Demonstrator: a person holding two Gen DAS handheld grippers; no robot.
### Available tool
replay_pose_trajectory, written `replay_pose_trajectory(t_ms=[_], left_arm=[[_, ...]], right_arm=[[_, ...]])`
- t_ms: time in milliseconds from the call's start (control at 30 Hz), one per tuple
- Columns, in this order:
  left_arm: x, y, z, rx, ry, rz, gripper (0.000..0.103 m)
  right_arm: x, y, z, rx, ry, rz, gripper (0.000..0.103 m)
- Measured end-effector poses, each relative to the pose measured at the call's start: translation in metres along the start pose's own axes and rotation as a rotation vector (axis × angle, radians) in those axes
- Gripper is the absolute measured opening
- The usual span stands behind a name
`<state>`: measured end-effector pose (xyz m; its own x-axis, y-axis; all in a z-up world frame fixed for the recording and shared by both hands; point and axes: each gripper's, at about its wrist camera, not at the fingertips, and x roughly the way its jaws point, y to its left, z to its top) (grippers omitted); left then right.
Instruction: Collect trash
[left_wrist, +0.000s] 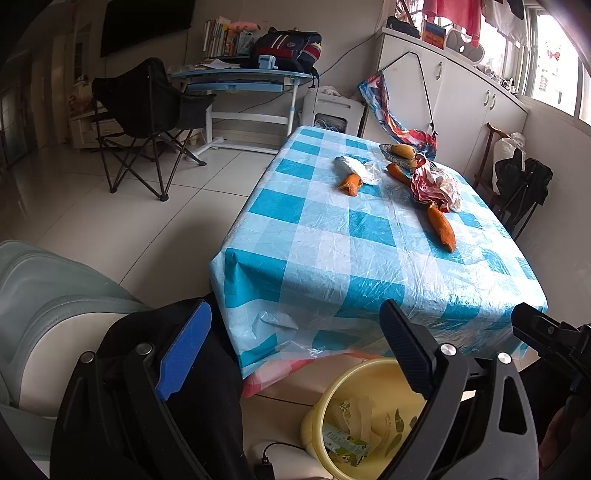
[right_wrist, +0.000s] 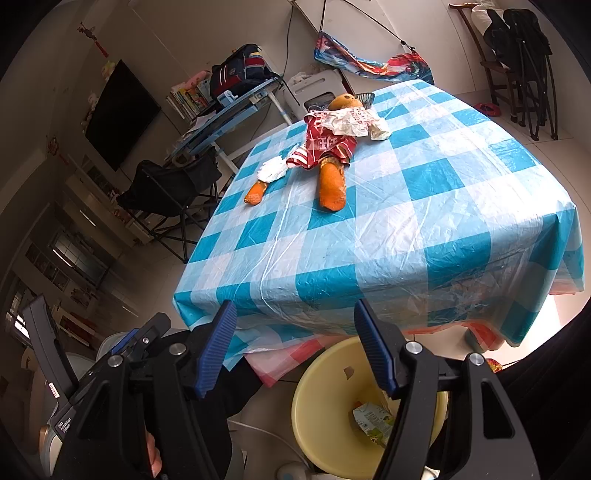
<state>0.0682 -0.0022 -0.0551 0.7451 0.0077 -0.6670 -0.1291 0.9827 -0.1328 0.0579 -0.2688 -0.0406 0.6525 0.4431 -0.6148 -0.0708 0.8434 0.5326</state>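
Left wrist view: we see our left gripper (left_wrist: 295, 347) spread wide with nothing between its fingers, held above a pale yellow plastic bucket (left_wrist: 332, 397) on the floor at the table's near edge. Green-printed wrappers (left_wrist: 343, 443) lie inside it. Our right gripper (right_wrist: 295, 347) is equally wide and holds nothing over the same bucket (right_wrist: 317, 373). On the blue-and-white checked plastic tablecloth (right_wrist: 424, 221), well apart from both, a crumpled red-and-white plastic bag (right_wrist: 328, 142) covers one end of an orange carrot (right_wrist: 332, 184); a white crumpled wrapper (left_wrist: 351, 168) sits over a smaller carrot piece (left_wrist: 350, 183).
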Motion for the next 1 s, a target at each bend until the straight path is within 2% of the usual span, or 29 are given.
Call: replay_pose_trajectory(t_ms=[1000], left_arm=[[0.0015, 0.003, -0.0015, -0.006, 0.004, 0.003, 0.09]], right_arm=[[0.0011, 0.002, -0.0011, -0.006, -0.001, -0.002, 0.064]])
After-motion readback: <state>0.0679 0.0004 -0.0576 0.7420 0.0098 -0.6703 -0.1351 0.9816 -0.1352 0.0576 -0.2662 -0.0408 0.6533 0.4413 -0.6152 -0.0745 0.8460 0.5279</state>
